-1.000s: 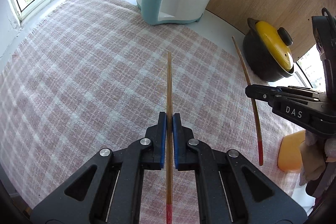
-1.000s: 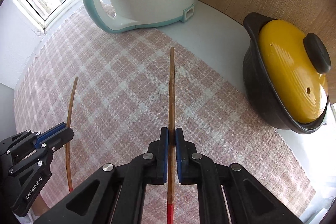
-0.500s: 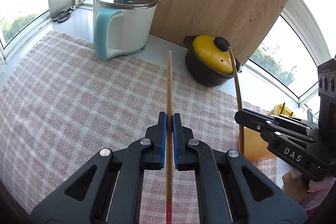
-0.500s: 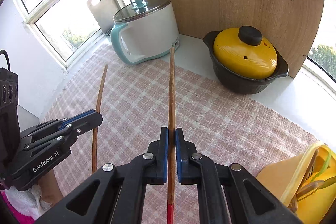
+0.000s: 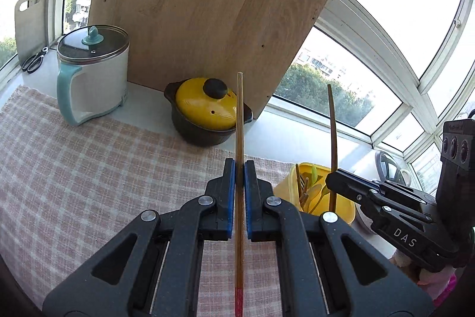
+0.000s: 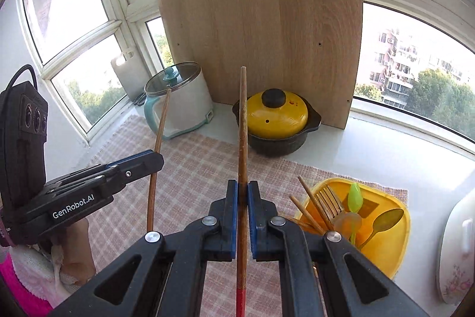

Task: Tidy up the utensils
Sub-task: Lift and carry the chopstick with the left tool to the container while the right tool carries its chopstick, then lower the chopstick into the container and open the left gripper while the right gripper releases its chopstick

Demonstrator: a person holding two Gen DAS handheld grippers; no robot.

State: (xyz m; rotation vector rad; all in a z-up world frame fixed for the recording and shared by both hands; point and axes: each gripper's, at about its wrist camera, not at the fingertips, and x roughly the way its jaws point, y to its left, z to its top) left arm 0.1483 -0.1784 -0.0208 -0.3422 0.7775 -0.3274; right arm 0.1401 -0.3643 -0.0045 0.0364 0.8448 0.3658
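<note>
1. At the far left, a white electric pot (image 5: 95, 79) with a teal handle and glass lid stood at the back edge of the pink checked cloth (image 5: 89, 168)
2. My left gripper (image 5: 240, 168) was clamped on a wooden chopstick (image 5: 239, 121), which ran straight out between the blue pads, its red-tipped end toward me
3. Behind that stick, a dark clay pot (image 5: 204, 115) with a yellow lid sat against the leaning wooden board (image 5: 207, 20)
4. Further right, the yellow utensil bin (image 6: 386, 245) rested on the cloth's right end, holding a wooden fork (image 6: 329, 204), a gold spoon (image 6: 383, 222), a green plastic utensil (image 6: 354, 195) and some chopsticks
5. My right gripper (image 6: 243, 192) was closed on a second chopstick (image 6: 242, 121), held above the cloth just left of the bin, red tip toward me
6. In the left wrist view that second stick stood upright over the bin's near side
</note>
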